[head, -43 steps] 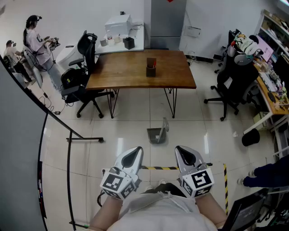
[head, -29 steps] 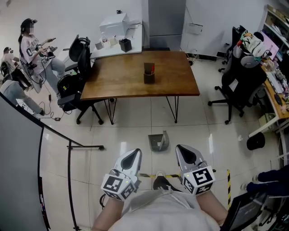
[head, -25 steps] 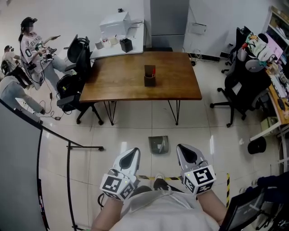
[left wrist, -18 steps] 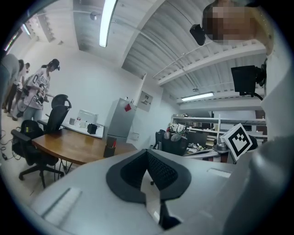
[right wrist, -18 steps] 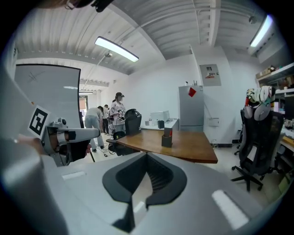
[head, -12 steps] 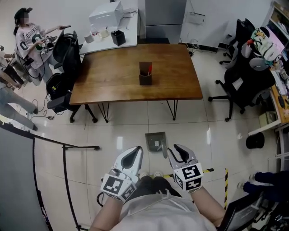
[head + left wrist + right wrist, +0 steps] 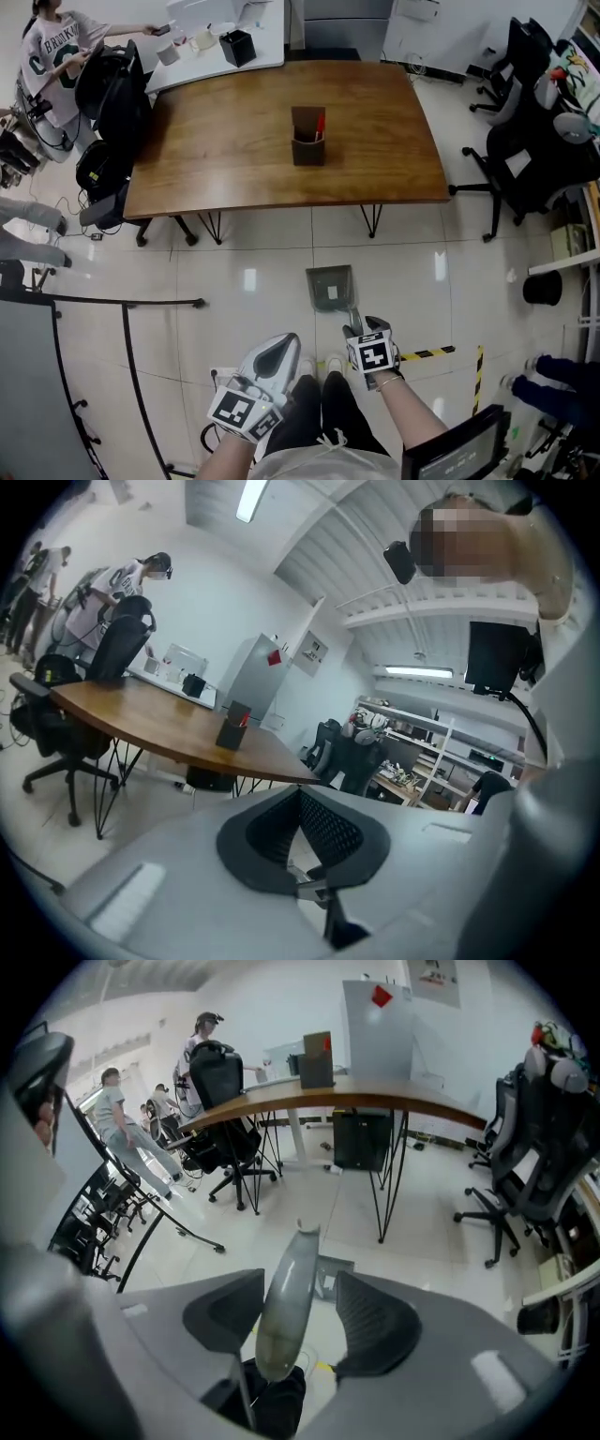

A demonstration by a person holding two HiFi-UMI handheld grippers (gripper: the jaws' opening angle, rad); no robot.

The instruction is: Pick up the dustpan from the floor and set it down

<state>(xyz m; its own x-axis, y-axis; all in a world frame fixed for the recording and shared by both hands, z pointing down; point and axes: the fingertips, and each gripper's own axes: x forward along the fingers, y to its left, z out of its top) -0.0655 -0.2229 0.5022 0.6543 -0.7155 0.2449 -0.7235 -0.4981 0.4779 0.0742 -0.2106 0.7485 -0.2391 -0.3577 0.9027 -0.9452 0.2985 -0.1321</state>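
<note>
our right gripper [image 7: 298,1281], fingers just opened partway, straddles the dustpan [image 7: 330,286] handle [image 7: 286,1307] without gripping it; the left gripper [image 7: 300,799] is closed, empty. closing off-centre, we judge, could let the handle slip and tip the dustpan.

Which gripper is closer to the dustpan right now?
Right. The right gripper, its jaws just opened, has the handle of the dustpan between them, unpressed. The left gripper hangs shut, apart from it, further left.
</note>
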